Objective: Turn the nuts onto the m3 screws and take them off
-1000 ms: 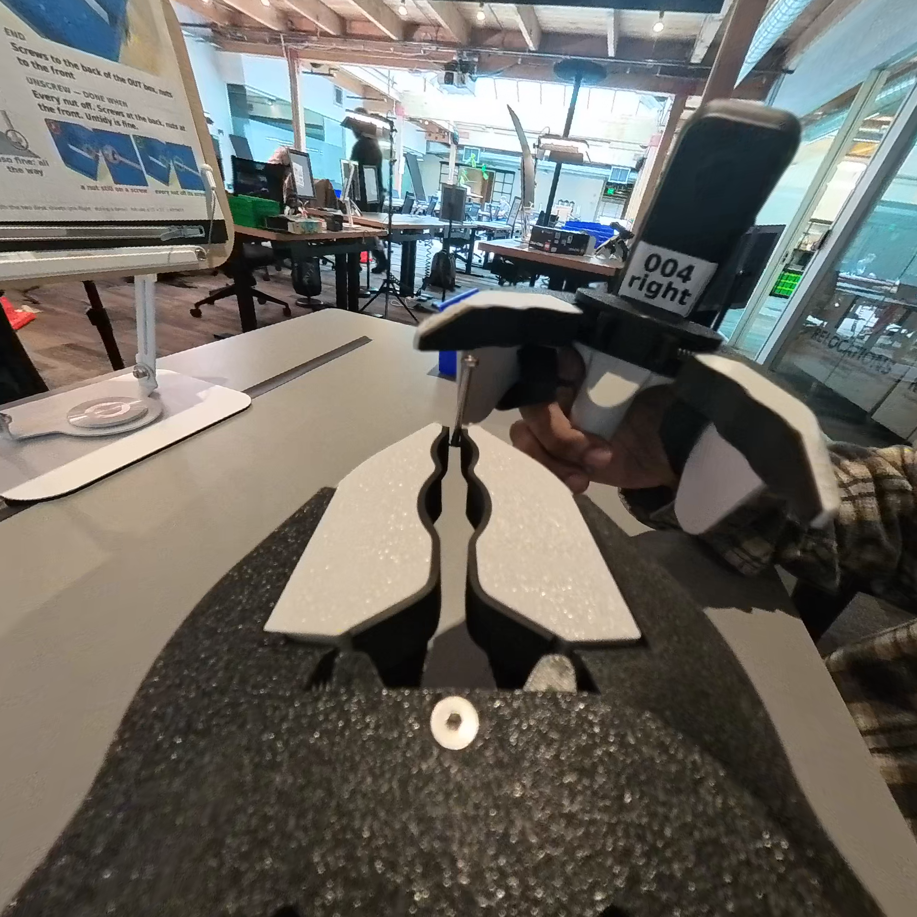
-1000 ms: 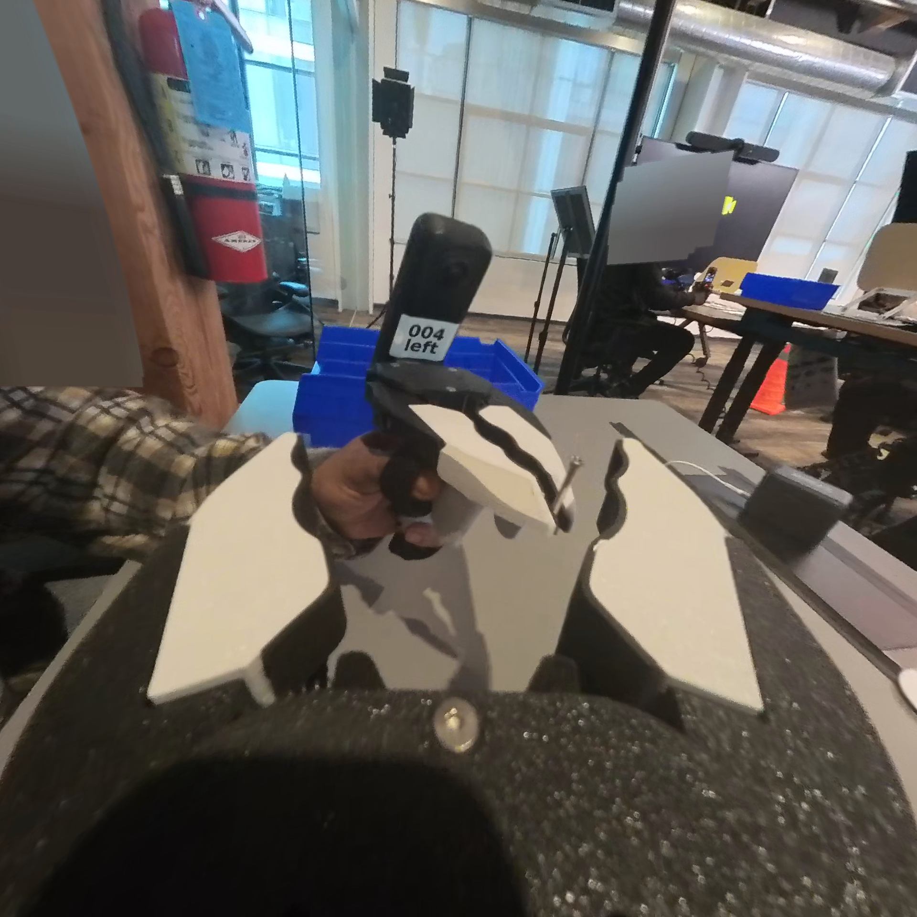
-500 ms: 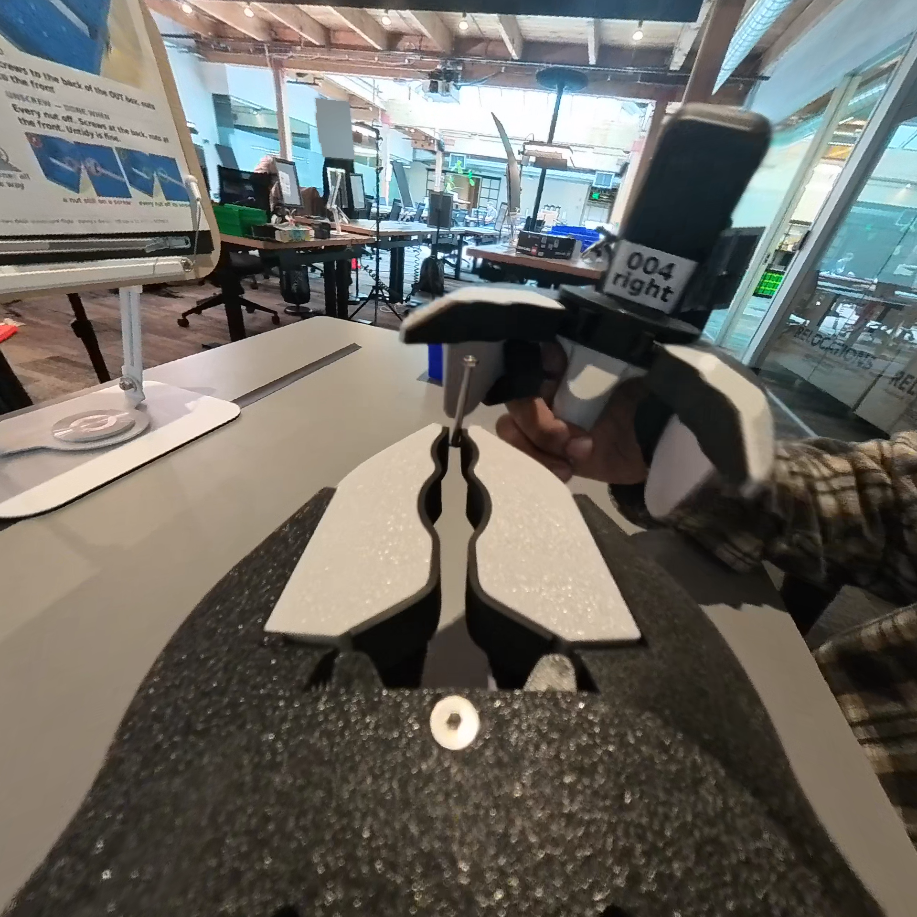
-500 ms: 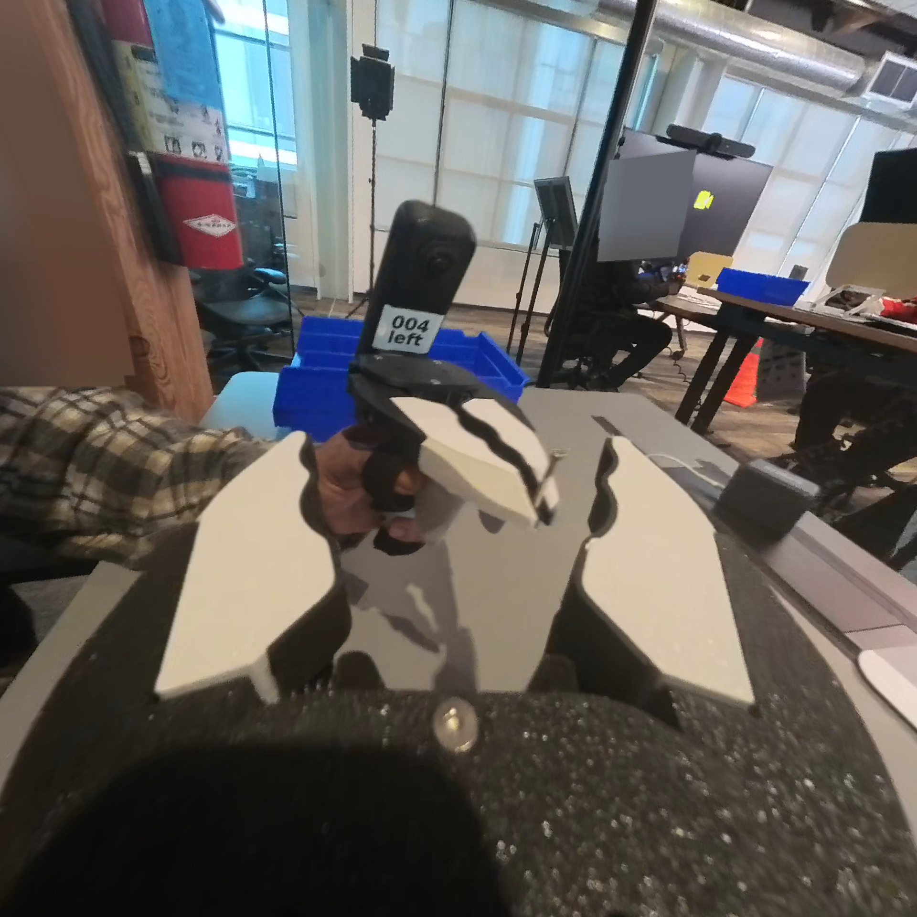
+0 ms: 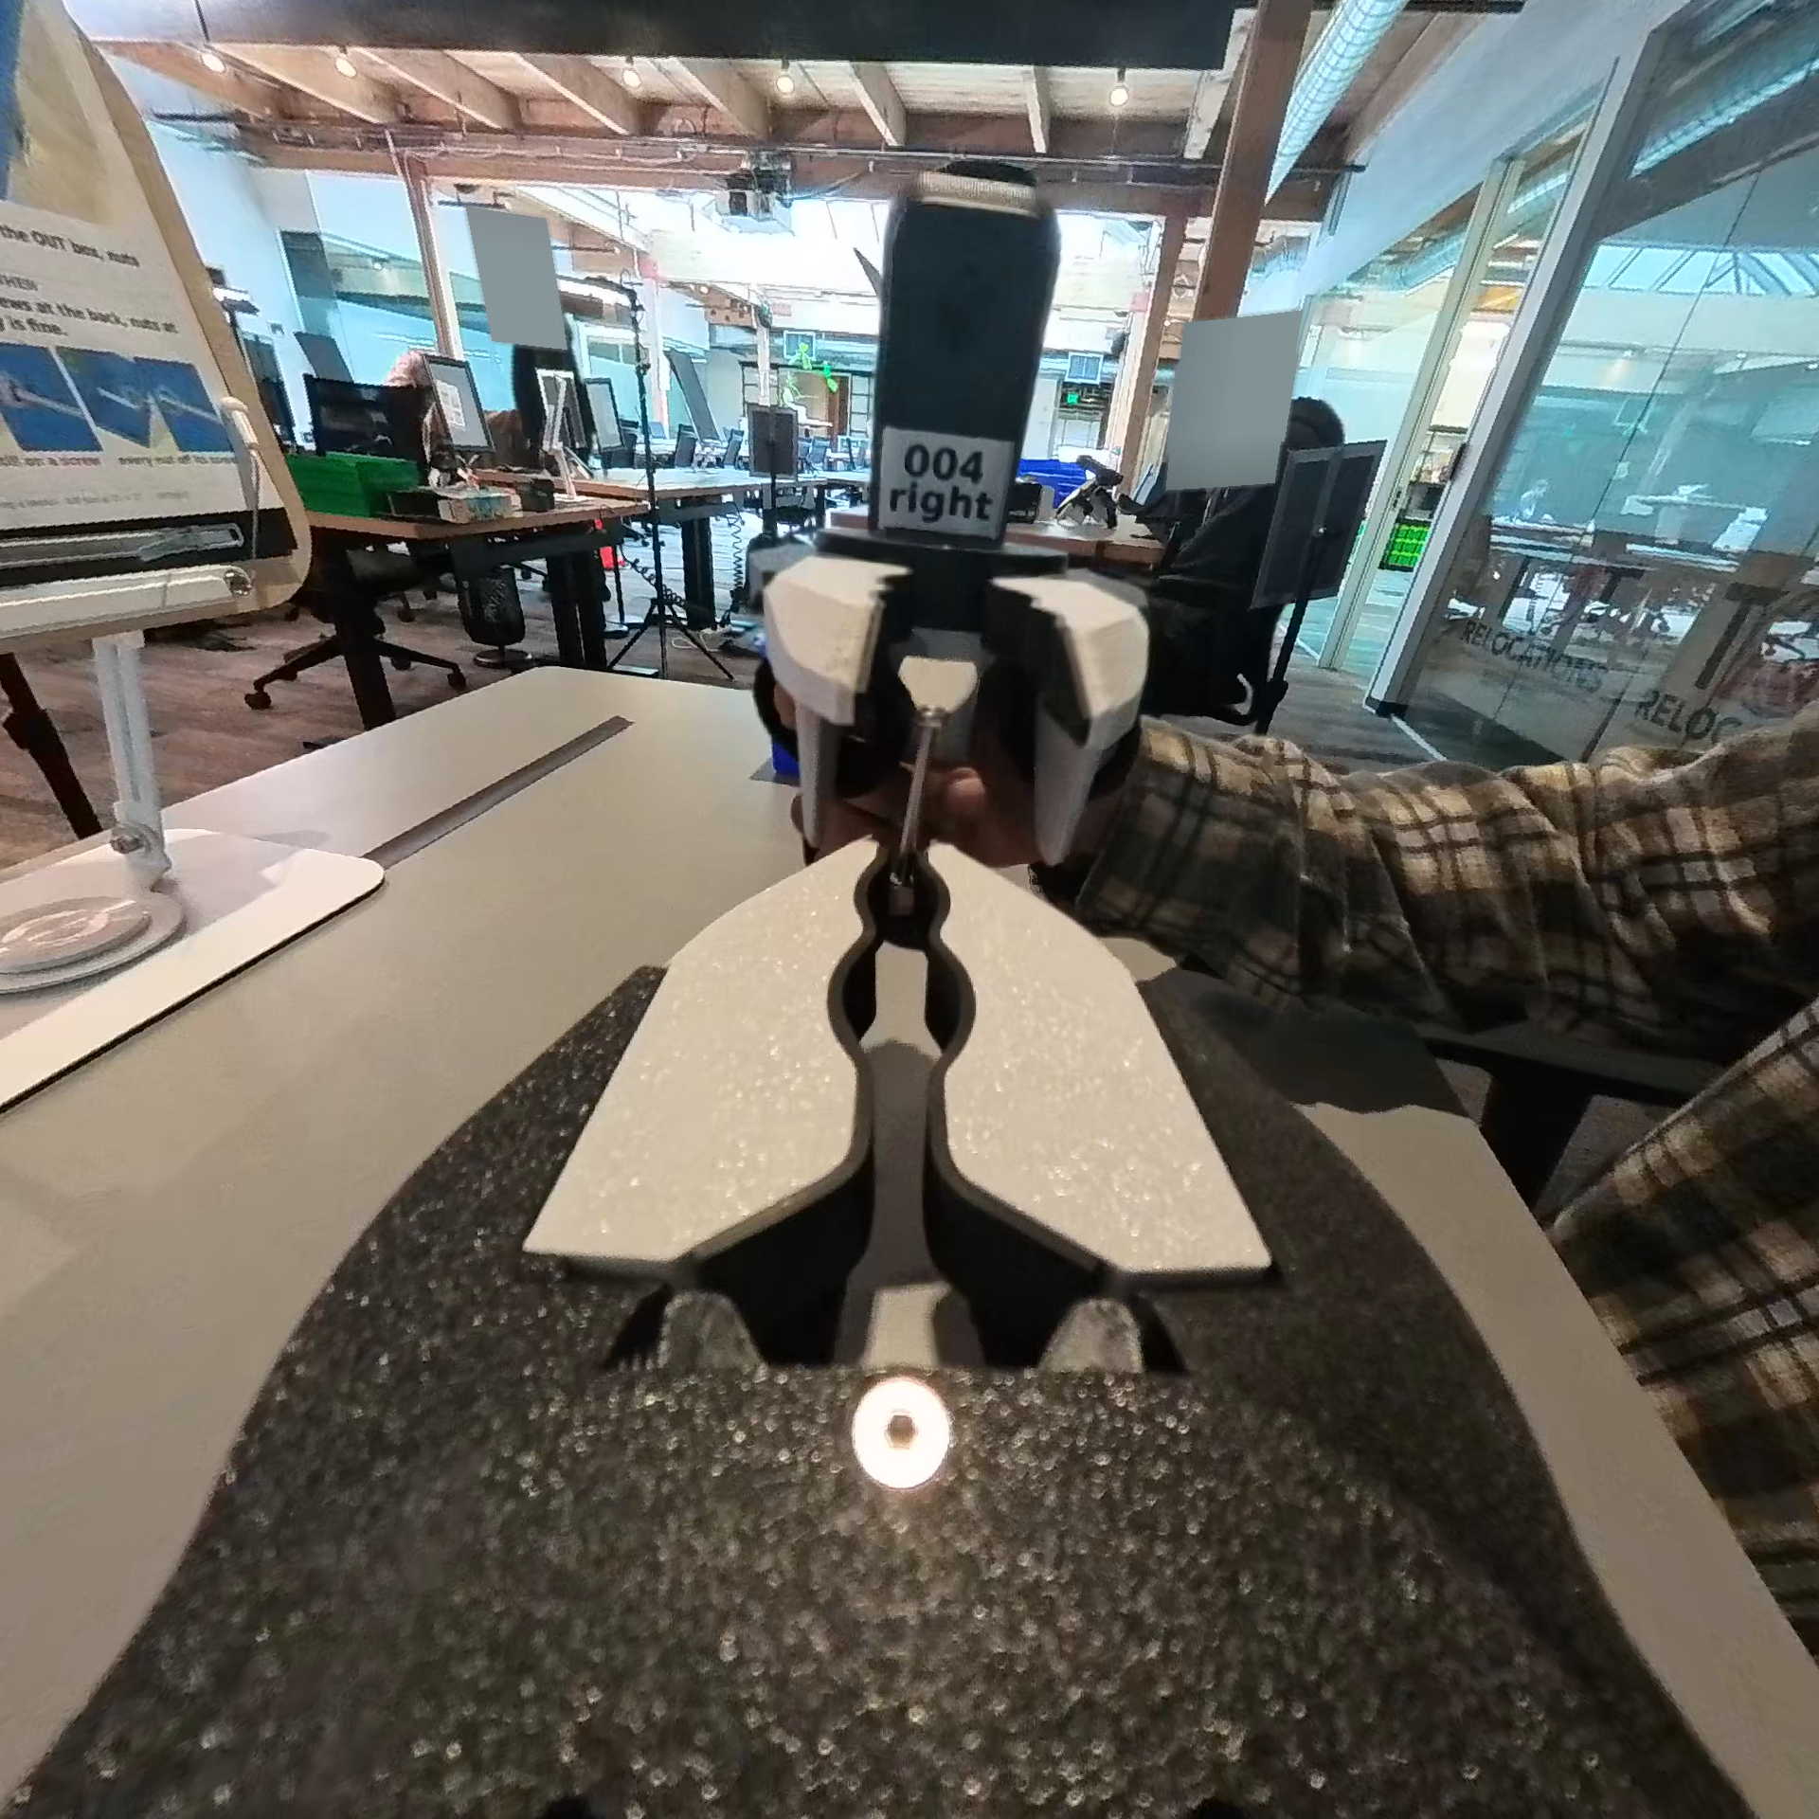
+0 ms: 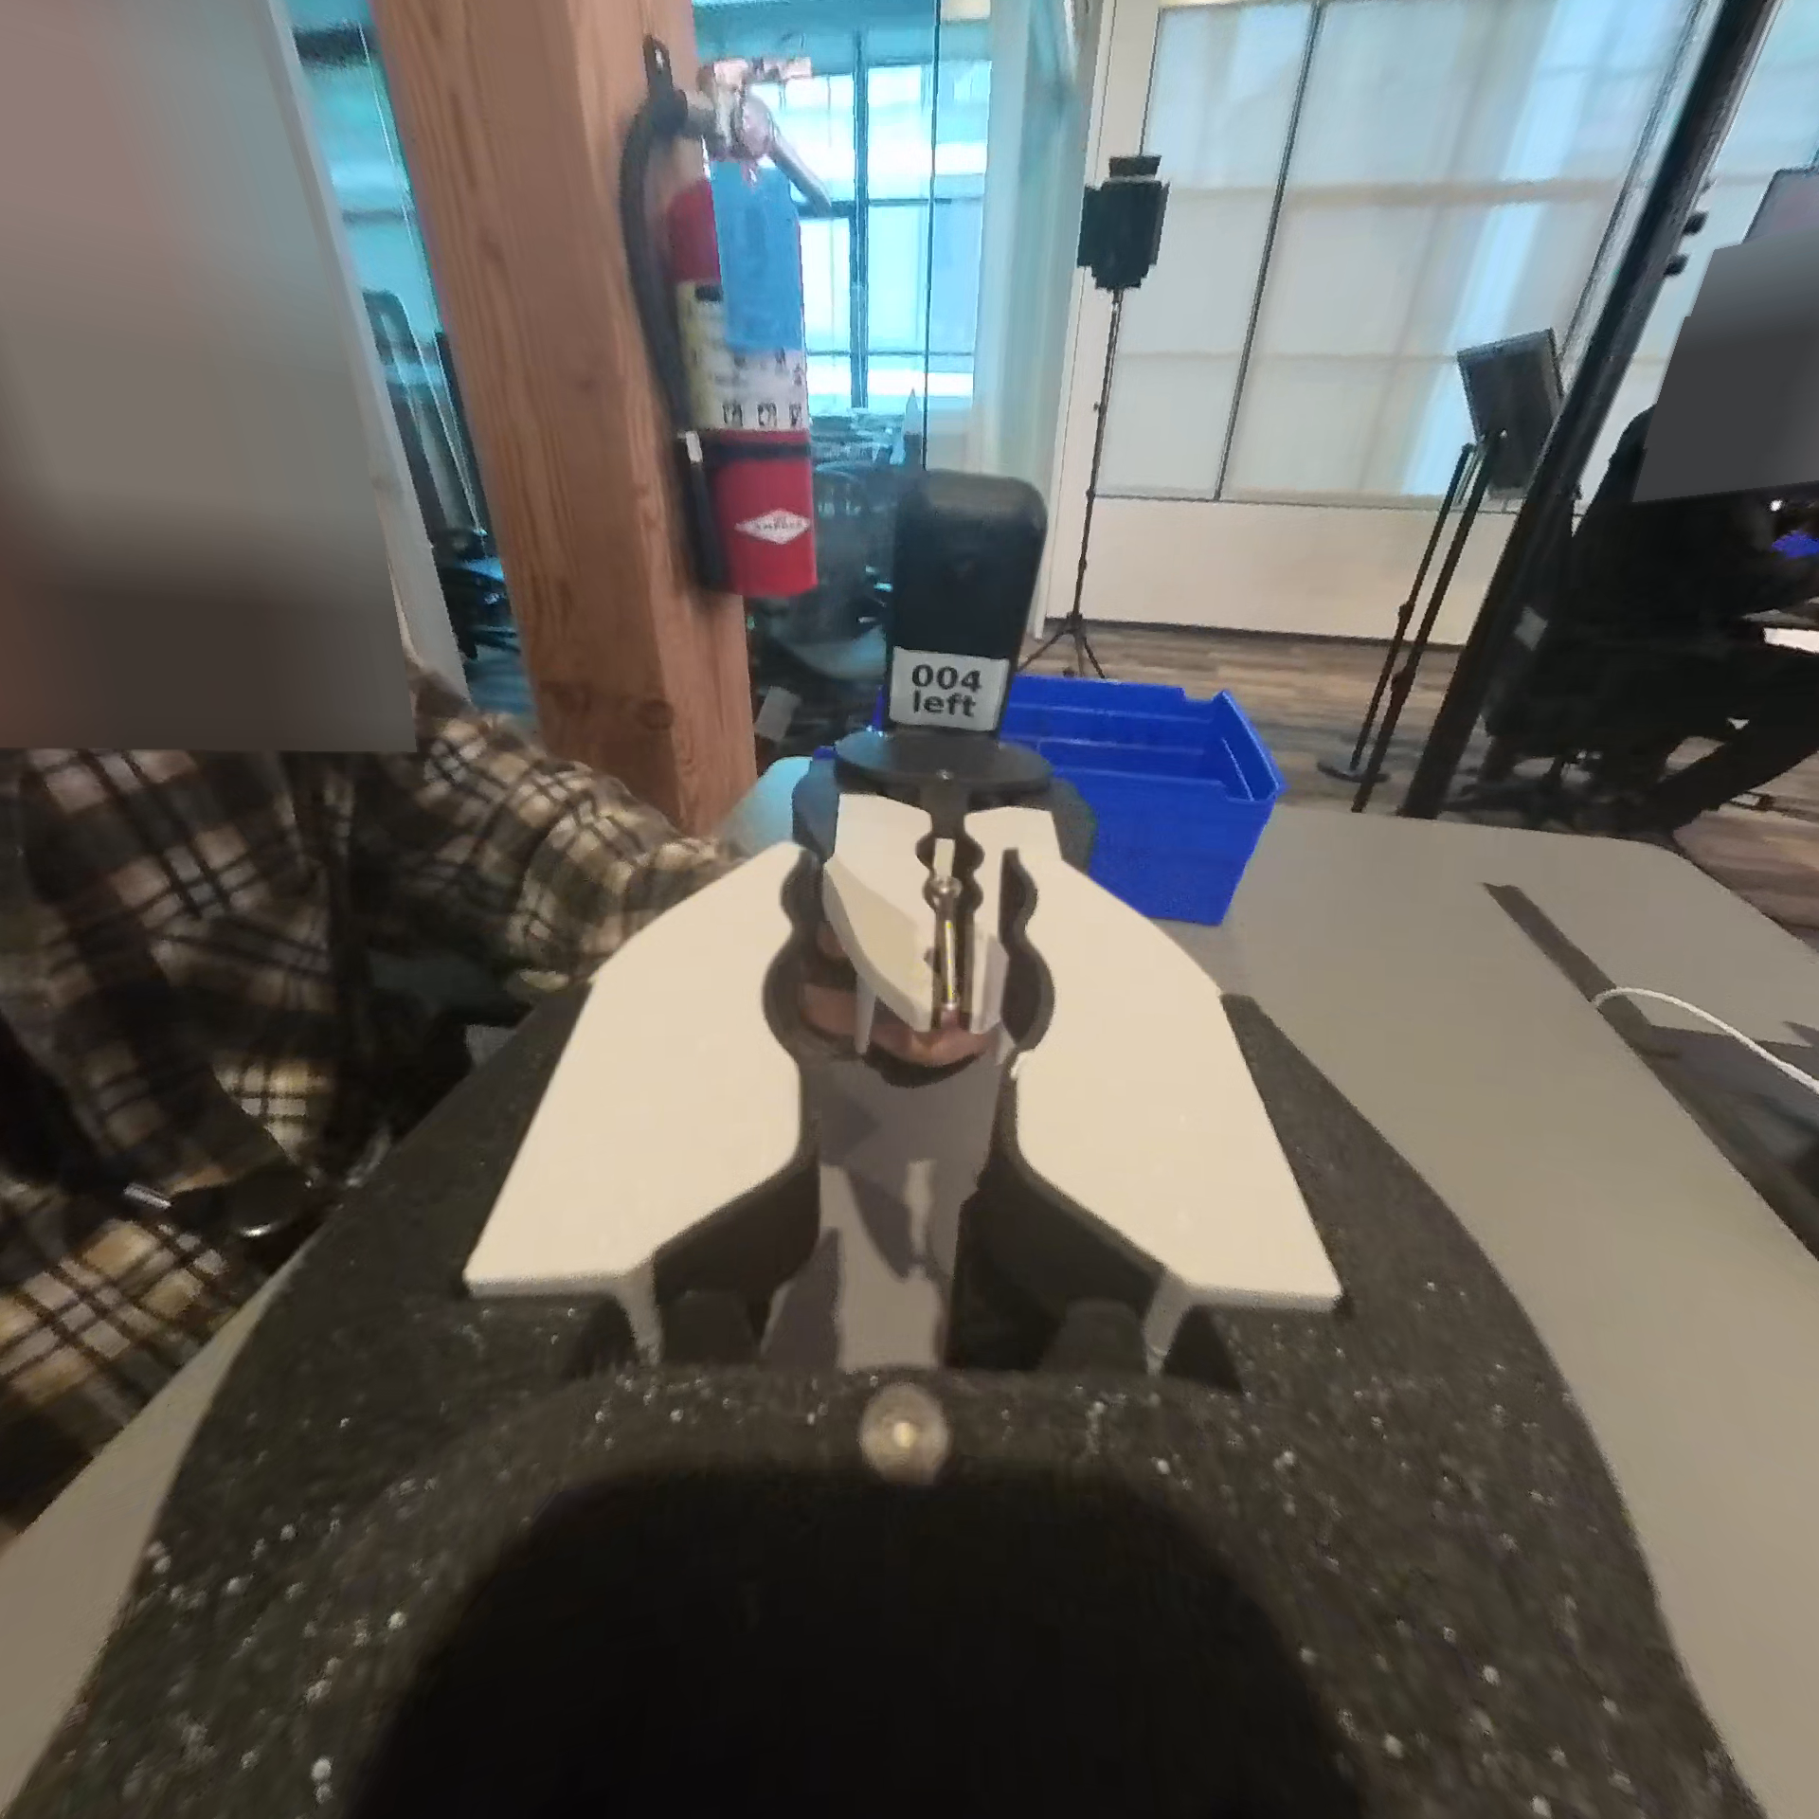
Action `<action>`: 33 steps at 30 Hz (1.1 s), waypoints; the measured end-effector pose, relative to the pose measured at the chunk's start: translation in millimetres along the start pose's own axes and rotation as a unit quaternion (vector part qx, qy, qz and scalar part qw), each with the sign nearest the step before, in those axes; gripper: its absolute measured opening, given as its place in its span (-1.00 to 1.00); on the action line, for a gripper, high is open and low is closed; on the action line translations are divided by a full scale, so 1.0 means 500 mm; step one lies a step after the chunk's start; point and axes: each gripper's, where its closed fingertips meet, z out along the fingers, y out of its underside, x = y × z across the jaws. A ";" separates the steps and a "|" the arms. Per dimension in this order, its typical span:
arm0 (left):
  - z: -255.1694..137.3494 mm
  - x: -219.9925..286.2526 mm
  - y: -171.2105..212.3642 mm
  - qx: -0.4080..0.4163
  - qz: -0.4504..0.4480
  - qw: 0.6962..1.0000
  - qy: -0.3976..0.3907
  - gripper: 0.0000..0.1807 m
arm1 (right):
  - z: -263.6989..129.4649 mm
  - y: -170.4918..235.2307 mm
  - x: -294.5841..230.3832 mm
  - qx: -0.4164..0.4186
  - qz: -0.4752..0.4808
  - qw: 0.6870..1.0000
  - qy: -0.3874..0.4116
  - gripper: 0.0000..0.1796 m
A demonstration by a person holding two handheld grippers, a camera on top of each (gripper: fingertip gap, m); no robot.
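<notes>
My left gripper [image 5: 898, 871] is shut on the lower end of a thin m3 screw [image 5: 913, 787], which sticks up and away from its tips. My right gripper [image 5: 937, 778] faces it, open, with a white finger on each side of the screw's free end and not touching it. In the right wrist view my right gripper [image 6: 908, 871] is open around the left gripper [image 6: 950, 1009], and the screw [image 6: 945, 945] shows with a small rounded bit at its near end. I cannot tell whether that bit is a nut or the head.
A blue bin [image 6: 1161, 787] stands on the grey table [image 6: 1476, 935] behind the left gripper. A sheet stand [image 5: 118, 413] on a white base [image 5: 246, 906] is at the left. A white cable [image 6: 1673, 1029] lies at the right. Plaid sleeves [image 5: 1427, 866] reach in.
The right gripper has swung from the side to face the left gripper head-on, and its jaws have narrowed around the screw's free end. The left gripper still holds the screw.
</notes>
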 end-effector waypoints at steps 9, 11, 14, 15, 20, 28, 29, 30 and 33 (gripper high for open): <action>0.001 0.001 0.000 -0.001 0.002 1.000 0.001 -0.96 | 0.011 0.011 0.008 -0.016 -0.006 1.000 0.007 -0.79; 0.001 0.001 0.000 -0.002 0.003 1.000 0.000 -0.96 | 0.013 0.010 0.008 -0.016 -0.006 1.000 0.008 -0.91; 0.001 -0.003 0.001 -0.003 0.005 1.000 -0.011 -0.96 | 0.012 0.016 0.014 -0.019 -0.011 0.999 0.024 -0.95; 0.000 -0.006 0.001 -0.003 0.006 1.000 -0.017 -0.96 | 0.011 0.015 0.017 -0.017 -0.014 0.999 0.034 -0.95; -0.004 -0.022 0.001 -0.005 0.025 0.998 -0.065 -0.96 | 0.012 0.015 0.031 0.017 0.002 0.996 0.086 -0.95; -0.006 -0.036 0.004 -0.006 0.033 0.993 -0.112 -0.96 | 0.015 0.014 0.052 0.094 0.047 0.971 0.217 -0.95; -0.005 -0.038 0.005 -0.007 0.028 0.993 -0.112 -0.96 | 0.013 0.016 0.054 0.097 0.046 0.966 0.234 -0.95; -0.005 -0.038 0.007 -0.008 0.022 0.994 -0.110 -0.96 | 0.012 0.016 0.054 0.100 0.043 0.964 0.243 -0.92; -0.006 -0.036 0.003 0.000 0.003 0.996 -0.092 -0.96 | 0.004 0.013 0.051 0.094 0.025 0.969 0.225 -0.66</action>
